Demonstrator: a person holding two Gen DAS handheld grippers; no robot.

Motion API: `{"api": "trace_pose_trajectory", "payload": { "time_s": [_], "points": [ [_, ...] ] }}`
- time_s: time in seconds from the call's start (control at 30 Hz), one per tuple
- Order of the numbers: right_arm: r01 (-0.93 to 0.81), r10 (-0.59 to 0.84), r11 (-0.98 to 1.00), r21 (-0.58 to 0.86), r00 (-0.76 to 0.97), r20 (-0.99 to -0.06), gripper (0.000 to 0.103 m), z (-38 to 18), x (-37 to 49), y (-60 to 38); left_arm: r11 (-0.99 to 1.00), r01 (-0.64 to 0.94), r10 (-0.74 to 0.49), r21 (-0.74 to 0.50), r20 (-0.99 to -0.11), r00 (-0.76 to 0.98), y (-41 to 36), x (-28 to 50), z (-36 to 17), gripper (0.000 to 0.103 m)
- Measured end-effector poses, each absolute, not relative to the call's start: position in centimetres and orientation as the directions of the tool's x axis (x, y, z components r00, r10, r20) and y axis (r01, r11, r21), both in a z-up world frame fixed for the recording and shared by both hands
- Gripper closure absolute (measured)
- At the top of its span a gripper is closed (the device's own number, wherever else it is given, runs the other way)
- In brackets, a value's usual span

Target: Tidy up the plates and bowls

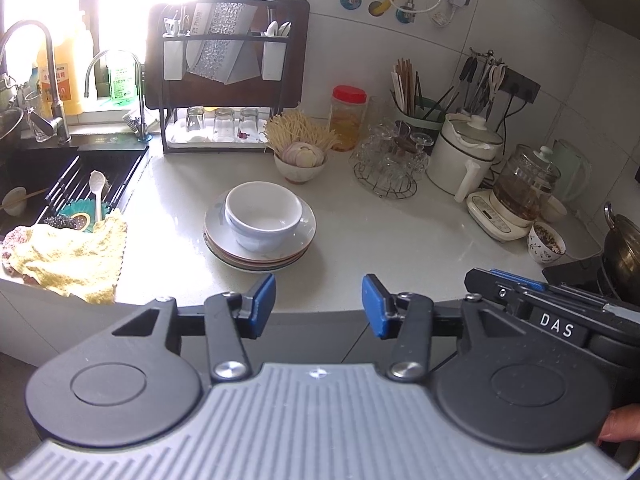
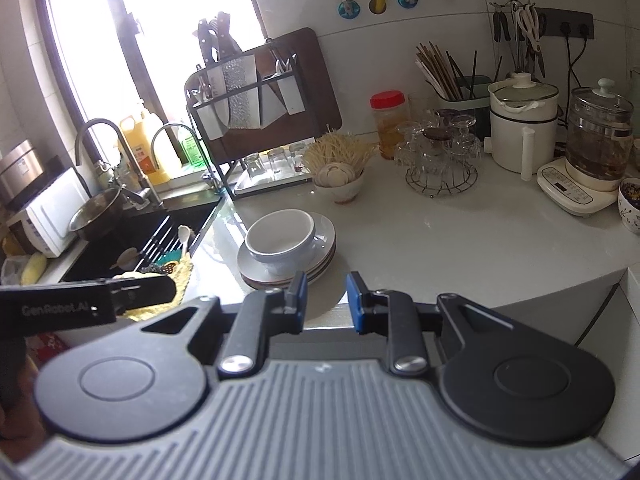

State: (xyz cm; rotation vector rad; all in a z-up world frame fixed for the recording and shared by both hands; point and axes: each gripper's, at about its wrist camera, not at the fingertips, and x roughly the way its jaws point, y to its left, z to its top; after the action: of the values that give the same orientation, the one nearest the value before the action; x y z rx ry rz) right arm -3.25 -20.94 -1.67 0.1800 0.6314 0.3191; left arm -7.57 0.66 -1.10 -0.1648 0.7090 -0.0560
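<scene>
A white bowl sits upright on a stack of several plates on the white counter. The same bowl and plate stack show in the right wrist view. My left gripper is open and empty, held back at the counter's front edge, short of the stack. My right gripper is open and empty, also at the front edge, just right of the stack. The right gripper's body shows at the right in the left wrist view.
A black sink with a spoon and a yellow cloth lies left. A dish rack with glasses stands behind. A bowl of garlic, a jar, a glass stand, a cooker and a kettle line the back right.
</scene>
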Motion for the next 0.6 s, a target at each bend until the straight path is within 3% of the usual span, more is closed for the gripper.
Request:
{"api": "trace_pose_trajectory", "payload": {
  "time_s": [0.6],
  "points": [
    [-0.255, 0.361, 0.931, 0.261, 0.742, -0.565, 0.077, -2.1, -4.4, -21.7, 0.987, -0.032, -0.076, -0.156, -0.637, 0.767, -0.7, -9.3, -1.3, 0.047]
  ]
}}
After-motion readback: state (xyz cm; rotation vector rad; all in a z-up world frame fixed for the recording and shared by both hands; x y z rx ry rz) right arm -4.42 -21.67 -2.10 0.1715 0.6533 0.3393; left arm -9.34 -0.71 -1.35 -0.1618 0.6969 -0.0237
